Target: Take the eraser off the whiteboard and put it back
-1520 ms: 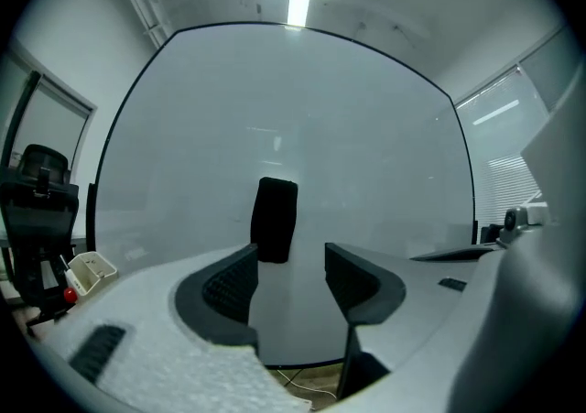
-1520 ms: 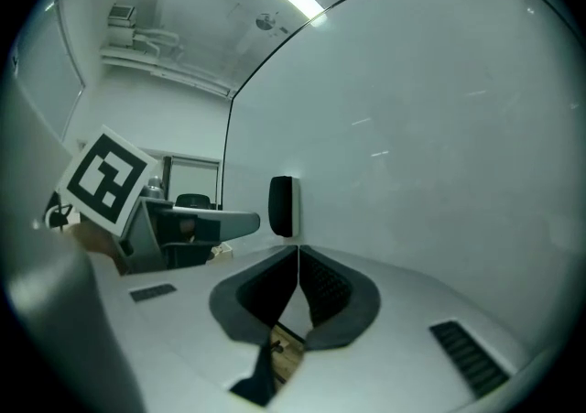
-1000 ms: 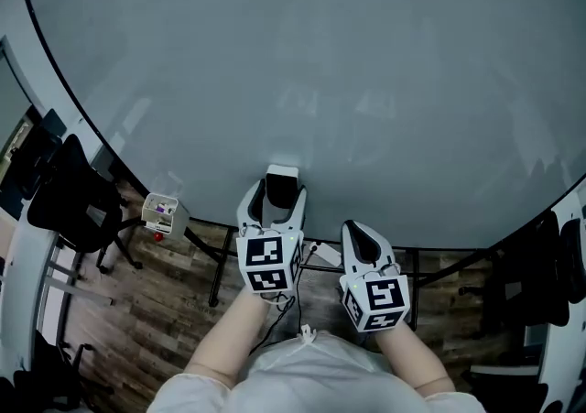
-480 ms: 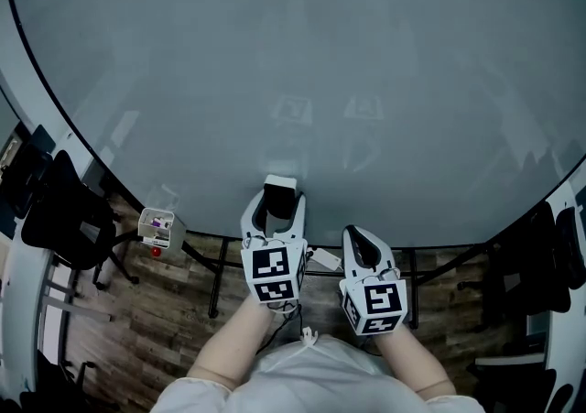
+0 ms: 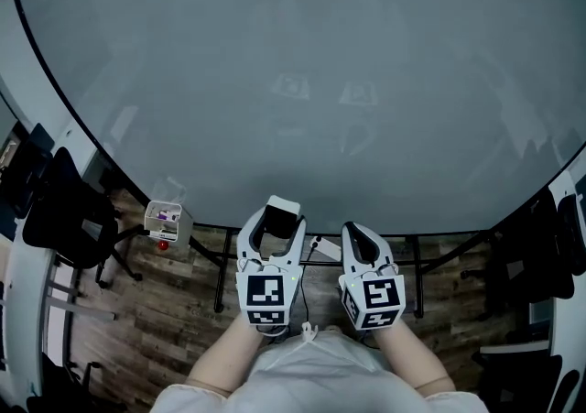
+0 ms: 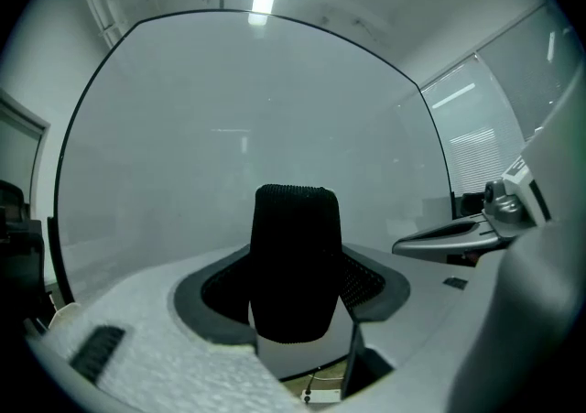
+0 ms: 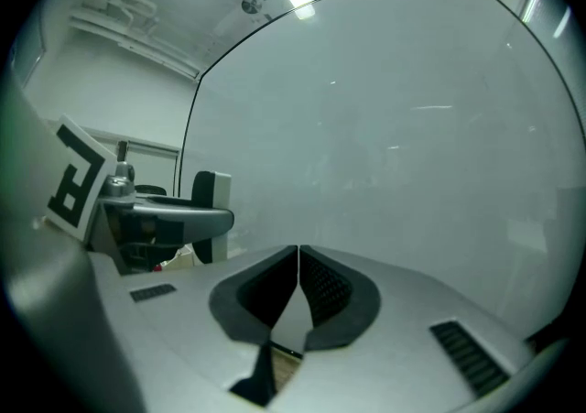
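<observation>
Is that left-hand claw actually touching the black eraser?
Touching. The left gripper view shows the left gripper, whose jaws have just been closing, pressed against both sides of the eraser.

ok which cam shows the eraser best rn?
Left gripper view: the eraser stands dead centre, its black face filling the gap of the left claw, which has just been closing on it. Head view gives only a small part between the jaws. Right gripper view catches it small, side-on at the left.
</observation>
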{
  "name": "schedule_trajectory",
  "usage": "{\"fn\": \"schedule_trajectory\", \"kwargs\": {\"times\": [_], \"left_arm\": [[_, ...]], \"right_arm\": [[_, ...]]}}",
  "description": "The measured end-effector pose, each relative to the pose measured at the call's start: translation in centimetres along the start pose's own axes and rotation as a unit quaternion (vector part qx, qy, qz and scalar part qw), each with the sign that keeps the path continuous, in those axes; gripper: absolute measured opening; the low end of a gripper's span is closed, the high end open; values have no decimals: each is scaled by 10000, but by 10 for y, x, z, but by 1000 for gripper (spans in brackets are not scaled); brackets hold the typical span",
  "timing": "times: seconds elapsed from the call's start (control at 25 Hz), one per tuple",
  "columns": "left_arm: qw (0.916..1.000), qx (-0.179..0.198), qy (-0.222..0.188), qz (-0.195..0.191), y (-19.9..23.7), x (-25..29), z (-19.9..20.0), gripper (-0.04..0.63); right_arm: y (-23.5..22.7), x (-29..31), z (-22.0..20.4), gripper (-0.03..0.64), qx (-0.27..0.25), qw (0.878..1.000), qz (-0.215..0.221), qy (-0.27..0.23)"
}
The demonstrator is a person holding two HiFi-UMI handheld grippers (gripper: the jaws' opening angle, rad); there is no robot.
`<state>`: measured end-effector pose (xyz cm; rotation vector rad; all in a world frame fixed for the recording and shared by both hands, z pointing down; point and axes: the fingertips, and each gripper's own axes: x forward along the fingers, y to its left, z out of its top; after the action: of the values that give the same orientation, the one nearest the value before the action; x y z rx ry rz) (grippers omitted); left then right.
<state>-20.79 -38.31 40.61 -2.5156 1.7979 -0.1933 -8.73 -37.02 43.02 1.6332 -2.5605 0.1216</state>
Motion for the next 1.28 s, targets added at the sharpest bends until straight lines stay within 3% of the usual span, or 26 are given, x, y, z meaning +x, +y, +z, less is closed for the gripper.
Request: {"fn": "schedule_trajectory", "kwargs": {"times": [0.32,0.52,0.88,1.28], "left_arm": [[9977,-531,388,-156,3,-26,-37,270],[9983,-345,307,-369,-3,-27,-36,270],[9974,-542,309,-374,-3,-23,-33,270],[9978,-510,285,-319,-4,-11,-24,270]], "right_arm": [[22,-4,-11,28,0,10000,2,65],[28,-8,-3,28,-211,9998,-49,-46],[23,-7,-3,28,-240,9995,-183,-42],[18,1,-2,28,-112,9998,-115,-75]]}}
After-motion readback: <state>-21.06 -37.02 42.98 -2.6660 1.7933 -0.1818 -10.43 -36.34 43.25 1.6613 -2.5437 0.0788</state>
